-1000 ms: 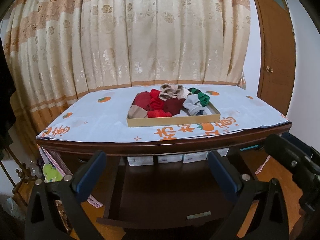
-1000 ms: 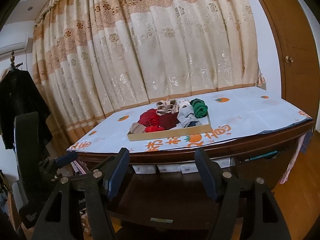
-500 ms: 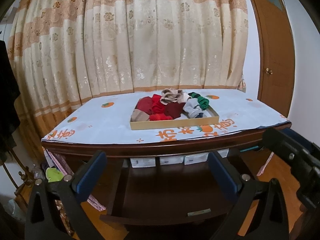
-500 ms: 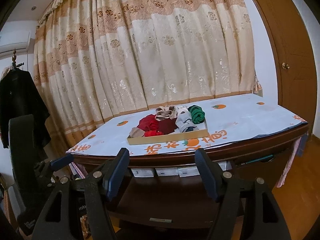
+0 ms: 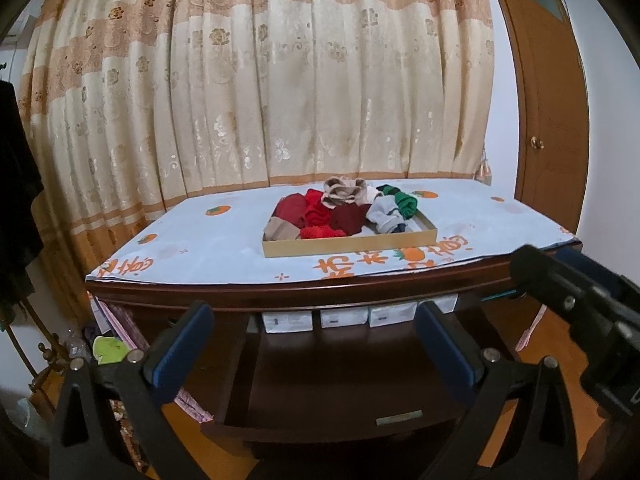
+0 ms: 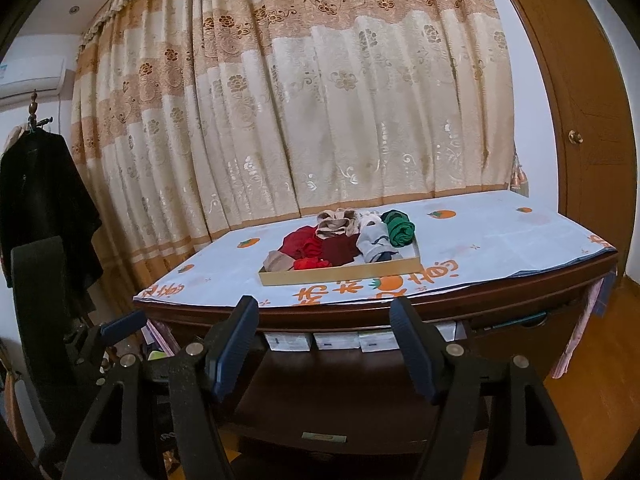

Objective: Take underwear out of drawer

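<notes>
A shallow cardboard drawer tray [image 5: 352, 244] [image 6: 340, 275] sits on the table's white cloth. It holds a heap of underwear [image 5: 344, 210] [image 6: 344, 240] in red, maroon, beige, grey and green. My left gripper [image 5: 314, 344] stands open in front of the table edge, well short of the tray, with nothing between its blue pads. My right gripper [image 6: 324, 344] is likewise open and empty, below the table's front edge. The right gripper's black body [image 5: 580, 312] shows at the right of the left wrist view.
The dark wooden table [image 5: 280, 292] has a lower shelf with white boxes [image 5: 340, 318] under its top. A patterned curtain [image 5: 280, 100] hangs behind. A brown door [image 6: 580, 120] stands at the right, and a dark coat [image 6: 44, 208] hangs at the left. Clutter lies on the floor at the left [image 5: 108, 350].
Both views have tilted upward a little, so the table and tray sit lower in the pictures. Both grippers stay open and empty.
</notes>
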`<state>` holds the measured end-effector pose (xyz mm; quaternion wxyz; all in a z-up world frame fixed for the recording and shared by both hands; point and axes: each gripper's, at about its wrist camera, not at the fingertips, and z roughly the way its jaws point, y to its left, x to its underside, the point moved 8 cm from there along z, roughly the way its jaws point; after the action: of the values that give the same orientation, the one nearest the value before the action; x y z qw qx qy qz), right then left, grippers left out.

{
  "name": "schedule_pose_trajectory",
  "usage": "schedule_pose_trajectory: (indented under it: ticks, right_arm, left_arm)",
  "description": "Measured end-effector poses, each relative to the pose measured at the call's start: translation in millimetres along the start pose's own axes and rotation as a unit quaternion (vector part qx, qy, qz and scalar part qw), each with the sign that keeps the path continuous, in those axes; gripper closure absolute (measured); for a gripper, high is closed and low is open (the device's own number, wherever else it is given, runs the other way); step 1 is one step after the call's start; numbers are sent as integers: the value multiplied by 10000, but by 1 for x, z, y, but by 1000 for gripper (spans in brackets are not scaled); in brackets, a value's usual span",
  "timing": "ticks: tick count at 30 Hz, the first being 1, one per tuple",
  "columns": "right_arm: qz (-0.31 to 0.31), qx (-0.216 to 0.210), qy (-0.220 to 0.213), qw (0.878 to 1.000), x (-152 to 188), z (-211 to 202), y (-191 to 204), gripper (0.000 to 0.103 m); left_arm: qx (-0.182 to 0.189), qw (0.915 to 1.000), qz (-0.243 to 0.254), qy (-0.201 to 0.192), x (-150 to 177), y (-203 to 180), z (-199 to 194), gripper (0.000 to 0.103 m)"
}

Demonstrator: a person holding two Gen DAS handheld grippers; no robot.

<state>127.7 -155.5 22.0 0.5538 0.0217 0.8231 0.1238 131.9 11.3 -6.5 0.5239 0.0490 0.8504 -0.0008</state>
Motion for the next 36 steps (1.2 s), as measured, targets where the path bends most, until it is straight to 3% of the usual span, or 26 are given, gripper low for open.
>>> schedule_pose_trajectory:
  ticks: [36]
  right_arm:
    - [-7,14,-82,10000,-2,-7,0,32]
  left_arm:
    - [-105,9999,-82,-33,-1,4,0,0]
